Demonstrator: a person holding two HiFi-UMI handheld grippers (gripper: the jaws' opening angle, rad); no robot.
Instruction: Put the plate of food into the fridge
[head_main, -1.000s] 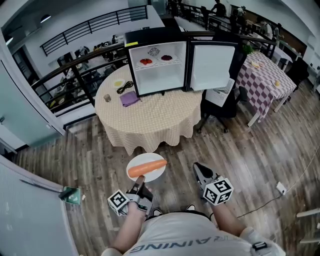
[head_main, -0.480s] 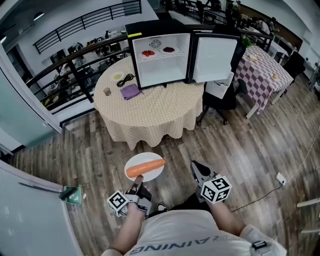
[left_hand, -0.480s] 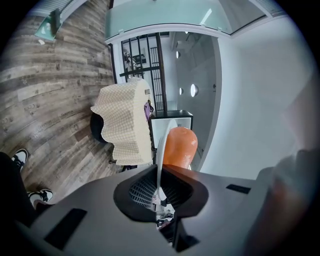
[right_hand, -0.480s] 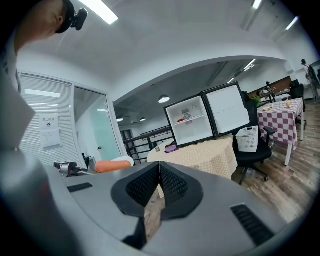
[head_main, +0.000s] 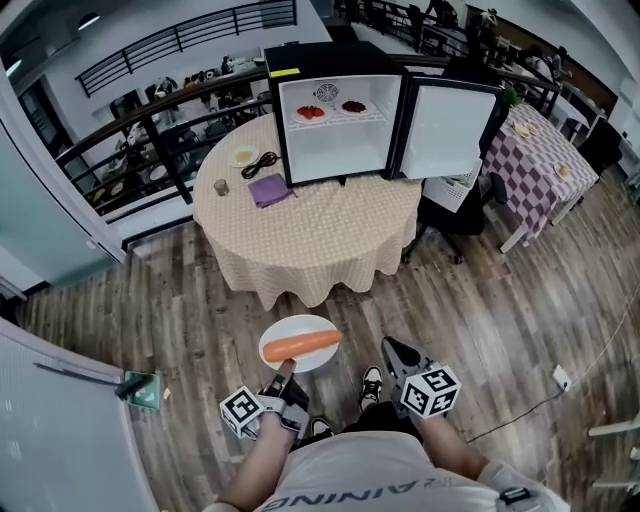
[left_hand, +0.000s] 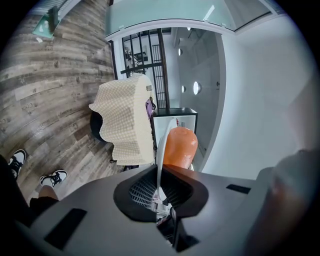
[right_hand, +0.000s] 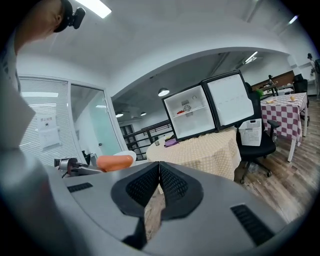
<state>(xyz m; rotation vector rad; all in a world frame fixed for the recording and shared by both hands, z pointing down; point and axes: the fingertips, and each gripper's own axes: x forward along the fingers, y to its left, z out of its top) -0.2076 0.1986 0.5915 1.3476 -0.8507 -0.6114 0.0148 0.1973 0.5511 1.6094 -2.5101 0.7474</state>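
Note:
A white plate (head_main: 296, 357) with a long orange sausage (head_main: 301, 345) on it hangs level over the wood floor, short of the round table (head_main: 310, 235). My left gripper (head_main: 283, 378) is shut on the plate's near rim; in the left gripper view the rim (left_hand: 160, 165) runs between the jaws, with the sausage (left_hand: 179, 148) beyond. My right gripper (head_main: 394, 352) is beside it, shut and empty, its jaws (right_hand: 159, 182) meeting. The small black fridge (head_main: 335, 110) stands on the table with its door (head_main: 445, 130) swung open to the right; two small dishes sit on its upper shelf.
On the table left of the fridge lie a purple cloth (head_main: 267, 189), a cable and a small cup (head_main: 221, 187). A black chair (head_main: 455, 215) stands right of the table, and a checked table (head_main: 540, 160) farther right. A glass wall (head_main: 60, 420) runs along the left. My shoes (head_main: 371, 384) are below.
The table and fridge have drawn nearer and shifted right in the head view as I walk forward. The plate stays held level; both grippers keep their places.

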